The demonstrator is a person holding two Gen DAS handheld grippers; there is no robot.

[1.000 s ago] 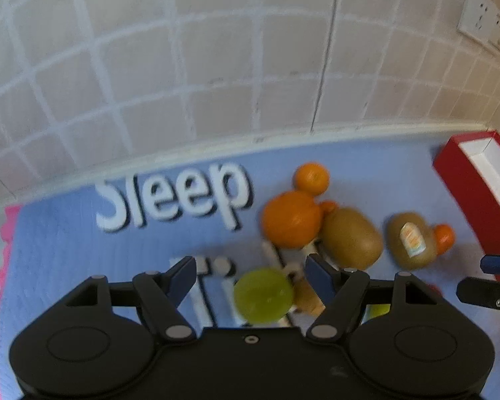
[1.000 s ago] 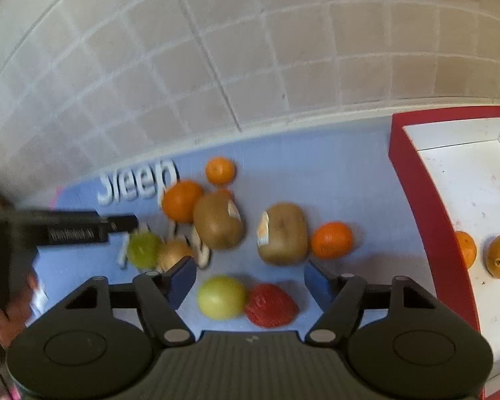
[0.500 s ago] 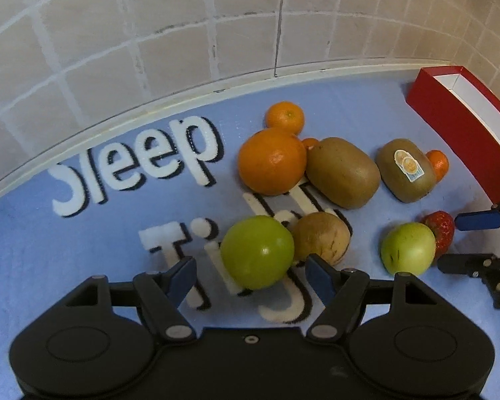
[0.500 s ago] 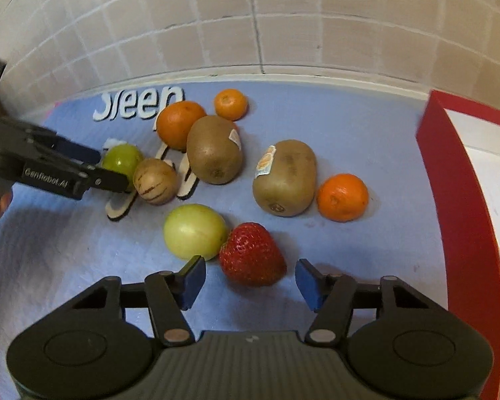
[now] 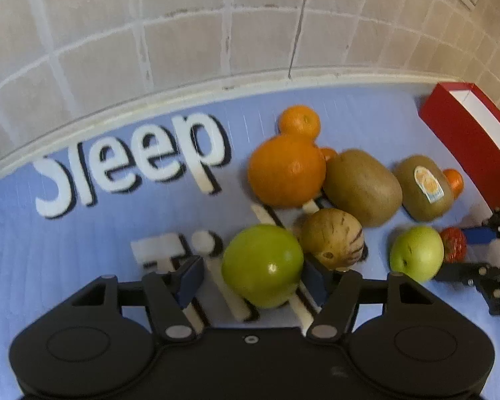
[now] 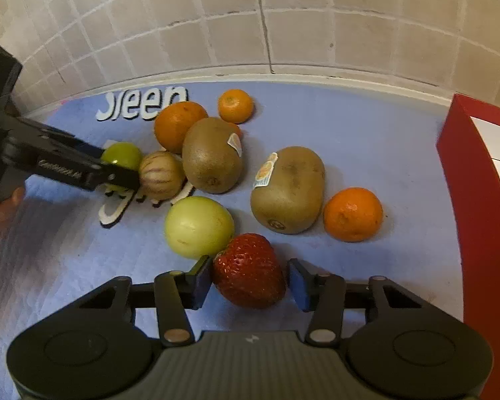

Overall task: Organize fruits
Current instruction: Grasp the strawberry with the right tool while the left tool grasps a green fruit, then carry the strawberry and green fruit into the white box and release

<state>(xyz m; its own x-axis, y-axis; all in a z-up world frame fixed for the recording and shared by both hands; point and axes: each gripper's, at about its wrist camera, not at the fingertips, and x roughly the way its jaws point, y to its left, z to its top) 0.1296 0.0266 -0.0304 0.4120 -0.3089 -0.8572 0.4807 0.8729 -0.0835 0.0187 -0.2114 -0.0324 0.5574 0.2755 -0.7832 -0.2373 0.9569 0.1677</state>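
So we're at the double-grab stage here. Our left gripper point(image 5: 251, 275) has the green apple point(image 5: 262, 270) sitting between its fingers, and they're closing in on it. The inner pad looks like it's touching the apple's side, but there's a visible gap on the outer side, so no real grip yet. Same deal on the other side: our right gripper point(image 6: 248, 283) is closing around the strawberry point(image 6: 248, 270), with one pad just about at the berry and a sliver of gap at the other.

Everything sits on the blue mat point(image 6: 350, 116), the one with "Sleep" printed on it. The pile is roughly mid-mat, nearer its back edge by the tiled wall point(image 6: 283, 16): big orange point(image 5: 286, 175), small mandarin point(image 5: 300, 121) behind it, two kiwis point(image 6: 213, 155) point(image 6: 288, 190), a striped brownish fruit point(image 5: 331, 238) touching the green apple, a paler apple point(image 6: 199, 226) right beside the strawberry, and another mandarin point(image 6: 353, 214) toward the red box point(image 6: 476, 200) at the mat's right edge.

Progress-wise we'd say it's early. Nearly all the fruit we can see is out on the mat. The box's inside is barely in view, so we can't tell what's in there. Next up is probably finishing both squeezes and carrying them over, and that strawberry looks soft, so go gently.
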